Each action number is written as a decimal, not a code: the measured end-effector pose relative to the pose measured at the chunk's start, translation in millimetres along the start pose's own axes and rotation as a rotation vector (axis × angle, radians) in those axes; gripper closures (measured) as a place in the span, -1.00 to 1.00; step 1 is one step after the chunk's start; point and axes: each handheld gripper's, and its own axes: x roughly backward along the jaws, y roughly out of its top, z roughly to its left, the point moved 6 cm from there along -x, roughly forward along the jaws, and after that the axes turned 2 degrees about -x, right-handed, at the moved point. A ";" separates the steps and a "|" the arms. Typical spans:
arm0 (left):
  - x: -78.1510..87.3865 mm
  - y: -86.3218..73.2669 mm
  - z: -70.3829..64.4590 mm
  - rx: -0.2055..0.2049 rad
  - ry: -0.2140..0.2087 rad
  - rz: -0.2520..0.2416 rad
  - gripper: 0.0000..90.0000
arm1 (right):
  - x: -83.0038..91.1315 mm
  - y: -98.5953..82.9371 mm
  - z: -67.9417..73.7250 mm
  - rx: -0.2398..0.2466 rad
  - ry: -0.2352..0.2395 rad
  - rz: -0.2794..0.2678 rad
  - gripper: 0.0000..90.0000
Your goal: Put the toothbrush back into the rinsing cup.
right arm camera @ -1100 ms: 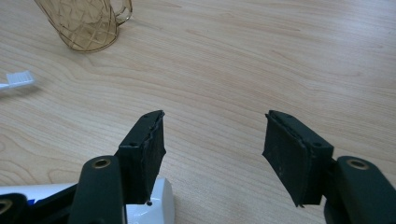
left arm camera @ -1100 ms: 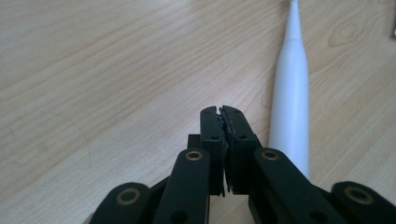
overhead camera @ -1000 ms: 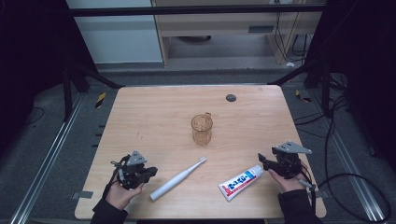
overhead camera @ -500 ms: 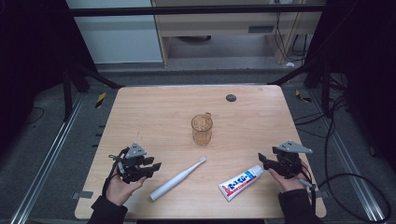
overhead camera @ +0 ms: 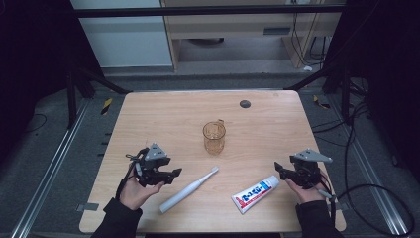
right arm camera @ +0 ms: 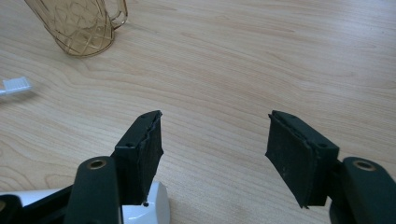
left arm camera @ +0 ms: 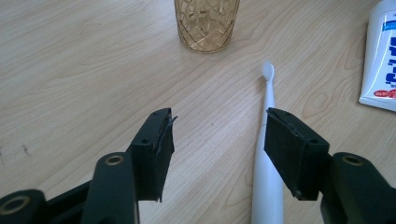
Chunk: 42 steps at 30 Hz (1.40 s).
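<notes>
left gripper (overhead camera: 171, 174): fingers spread wide, empty, just left of white plastic electric toothbrush (overhead camera: 188, 189) lying on the wooden surface (overhead camera: 163, 119) | right gripper (overhead camera: 279, 169): fingers wide, empty, beside white toothpaste tube (overhead camera: 255, 190)

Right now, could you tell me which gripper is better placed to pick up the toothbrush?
Left gripper: its open jaws sit just beside the toothbrush handle. The right gripper is by the toothpaste cap.

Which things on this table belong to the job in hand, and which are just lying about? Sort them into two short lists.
Belonging to the job, judging by what each tool is nearest:
white toothbrush, beside the open left tool
toothpaste tube, by the open right tool
amber glass mug, probably

Just lying about:
small dark disc at the far edge
</notes>
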 end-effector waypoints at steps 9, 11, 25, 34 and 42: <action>-9.5 8.2 -4.4 -0.018 -0.022 0.029 -0.12 | -0.3 -1.0 -0.1 -0.002 0.005 0.008 -0.21; -11.3 10.1 -5.6 -0.022 -0.025 0.032 -0.13 | -0.4 -1.4 0.1 0.000 0.007 0.008 -0.21; -32.9 9.2 -21.3 -0.054 -0.087 0.106 -0.12 | -1.8 -2.5 -0.5 0.004 0.013 0.014 -0.22; -44.7 1.4 -26.7 -0.079 -0.107 0.168 -0.08 | -2.4 -3.1 -0.1 0.001 0.019 0.022 -0.22; -53.4 -2.9 -32.7 -0.101 -0.128 0.218 -0.06 | -3.3 -3.6 -1.3 0.003 0.017 0.023 -0.23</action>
